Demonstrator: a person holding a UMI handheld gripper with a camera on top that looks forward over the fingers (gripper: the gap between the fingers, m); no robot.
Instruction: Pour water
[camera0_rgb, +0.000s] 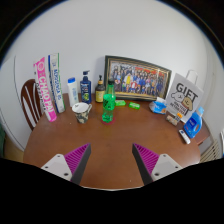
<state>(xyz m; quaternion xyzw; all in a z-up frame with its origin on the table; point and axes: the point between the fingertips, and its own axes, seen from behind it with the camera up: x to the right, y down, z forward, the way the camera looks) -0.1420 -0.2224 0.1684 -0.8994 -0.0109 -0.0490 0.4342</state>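
My gripper (112, 160) is open and empty above the near part of a brown wooden table (110, 135). Its two magenta pads stand wide apart with only bare tabletop between them. Far beyond the fingers, a green bottle (108, 104) stands upright near the middle of the table's back. A patterned cup (81, 111) stands just left of it. A green object (131, 104) lies on the table to the right of the bottle.
Along the back wall stand a framed photo (137, 77), white and dark bottles (86, 90), pink-lettered boxes (46, 86) and a "GIFT" bag (184, 98). A blue bottle (193, 123) stands at the right. A wooden chair (30, 100) stands at the left.
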